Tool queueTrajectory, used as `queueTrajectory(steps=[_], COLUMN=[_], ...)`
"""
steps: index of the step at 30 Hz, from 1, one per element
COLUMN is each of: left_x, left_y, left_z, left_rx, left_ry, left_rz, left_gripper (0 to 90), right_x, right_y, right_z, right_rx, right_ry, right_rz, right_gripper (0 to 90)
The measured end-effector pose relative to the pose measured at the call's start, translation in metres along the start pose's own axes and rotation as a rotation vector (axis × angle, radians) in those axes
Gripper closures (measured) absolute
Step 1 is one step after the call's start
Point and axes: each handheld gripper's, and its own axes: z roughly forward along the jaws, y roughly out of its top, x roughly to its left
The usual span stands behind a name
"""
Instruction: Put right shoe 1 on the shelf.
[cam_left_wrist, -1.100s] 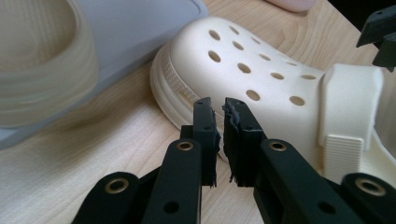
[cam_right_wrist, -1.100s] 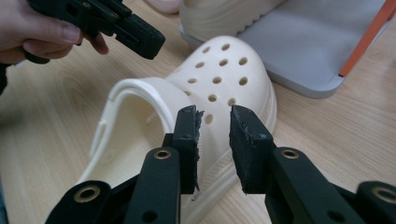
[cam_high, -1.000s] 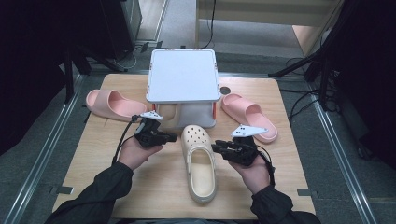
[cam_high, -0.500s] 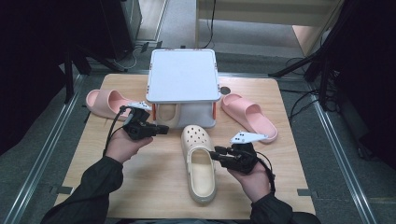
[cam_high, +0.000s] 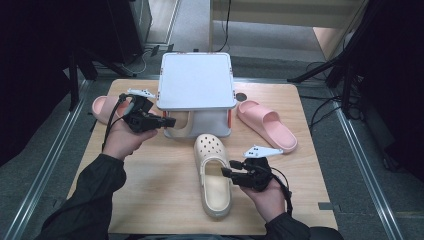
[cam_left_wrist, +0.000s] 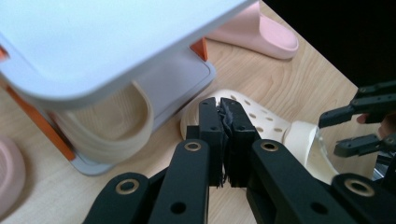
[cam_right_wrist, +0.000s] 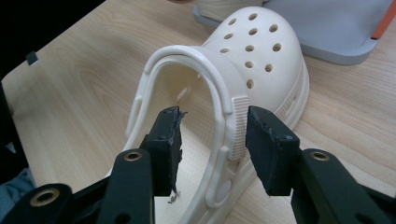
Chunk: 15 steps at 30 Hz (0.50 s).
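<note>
Cream clog (cam_right_wrist: 243, 88) on the table (cam_high: 150, 195), side wall and strap hinge between the just-opening, non-pressing pads of the right gripper (cam_right_wrist: 212, 140); left gripper (cam_left_wrist: 223, 140) shut empty near the shelf (cam_high: 197, 82); best regripped squarely, pads centred on the wall.

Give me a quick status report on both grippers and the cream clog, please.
Left gripper shut, empty, beside the white shelf. Right gripper open, jaws just opening, astride the cream clog's side wall. Nothing in the way.
</note>
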Motion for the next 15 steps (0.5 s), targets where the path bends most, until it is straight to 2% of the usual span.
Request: queueTrajectory(steps=[7,9,13,15], left_x=[0.004,0.012,0.020,0.029], left_y=[0.020,0.027,0.031,0.032], left_z=[-0.005,-0.009,-0.011,-0.011], left_rx=[-0.004,-0.026,-0.029,-0.030], left_ry=[-0.007,0.021,0.041,0.056], left_rz=[0.003,-0.003,-0.007,-0.015], left_gripper=[87.3,87.3,87.4,87.4], right_x=[0.004,0.004,0.001,0.001], right_y=[-0.004,-0.004,-0.005,-0.006], right_z=[0.010,0.010,0.014,0.018], right_rx=[0.025,0.026,0.034,0.041], right_ry=[-0.042,-0.052,-0.062,-0.065], right_rz=[-0.012,-0.017,-0.002,0.001], right_gripper=[54.3,55.1,55.4,55.4])
